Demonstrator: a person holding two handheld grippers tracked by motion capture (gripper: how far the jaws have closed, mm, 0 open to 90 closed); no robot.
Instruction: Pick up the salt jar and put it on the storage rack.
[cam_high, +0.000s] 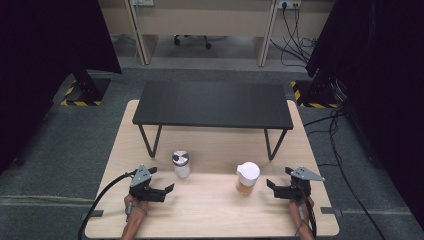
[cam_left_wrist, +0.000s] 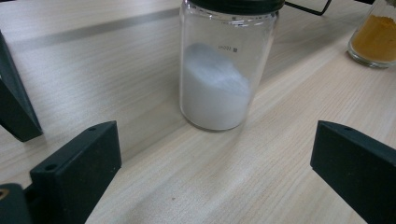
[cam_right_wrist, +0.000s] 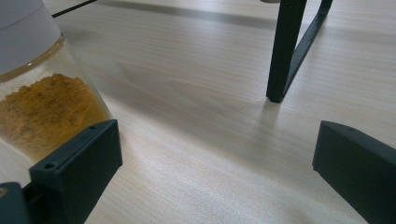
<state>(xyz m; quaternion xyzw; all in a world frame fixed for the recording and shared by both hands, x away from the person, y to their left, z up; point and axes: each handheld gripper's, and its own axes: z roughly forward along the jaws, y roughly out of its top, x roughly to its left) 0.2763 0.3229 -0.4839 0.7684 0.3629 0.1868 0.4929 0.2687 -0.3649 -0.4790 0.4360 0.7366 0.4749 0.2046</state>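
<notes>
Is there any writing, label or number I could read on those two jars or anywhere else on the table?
Small dark print on the glass jar of white powder, near its top in the left gripper view: too small and blurred to read.
Jar of orange powder: no label or writing visible.
Black shelf, wooden table and both grippers: no text visible.

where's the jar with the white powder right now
In the high view the white-powder jar stands left of centre on the table, before the black shelf, just ahead of the left tongs.
</notes>
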